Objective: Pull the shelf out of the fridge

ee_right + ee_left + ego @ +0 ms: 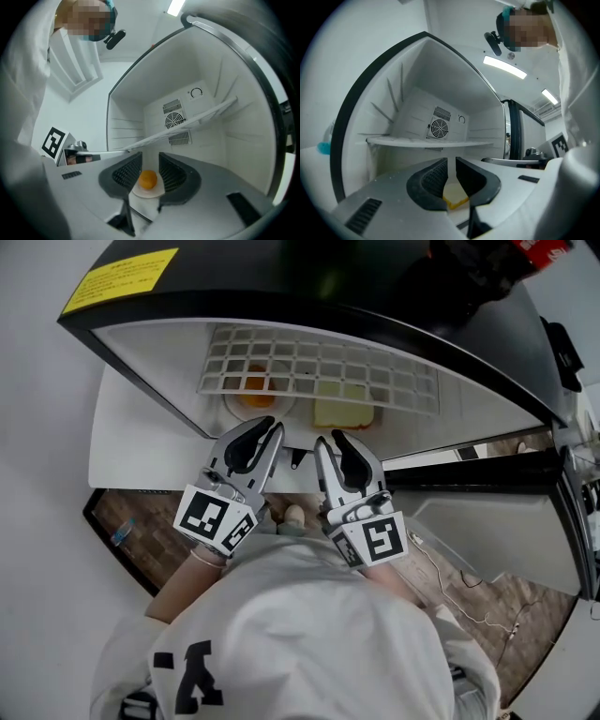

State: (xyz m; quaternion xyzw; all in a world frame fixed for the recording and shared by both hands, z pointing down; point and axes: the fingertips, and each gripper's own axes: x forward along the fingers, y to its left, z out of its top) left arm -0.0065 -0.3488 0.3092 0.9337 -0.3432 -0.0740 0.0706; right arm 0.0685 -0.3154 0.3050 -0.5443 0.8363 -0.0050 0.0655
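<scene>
A yellow label is seen on top of the open fridge, its print too small to be read. Black-and-white square markers are carried on the cube of each gripper, and a black printed figure is partly shown on the person's white shirt.

The left gripper is held at the fridge mouth with its jaws drawn almost together; nothing is clamped between them. The right gripper is held just beside it, its jaws set slightly apart and empty.

An orange on a white plate is framed through the right jaws, and a yellow block through the left; both are left lying on the fridge floor, untouched.

The shelf, a white grid, is seen still seated inside the compartment above the food, resting across the side walls. It is touched by neither gripper.
</scene>
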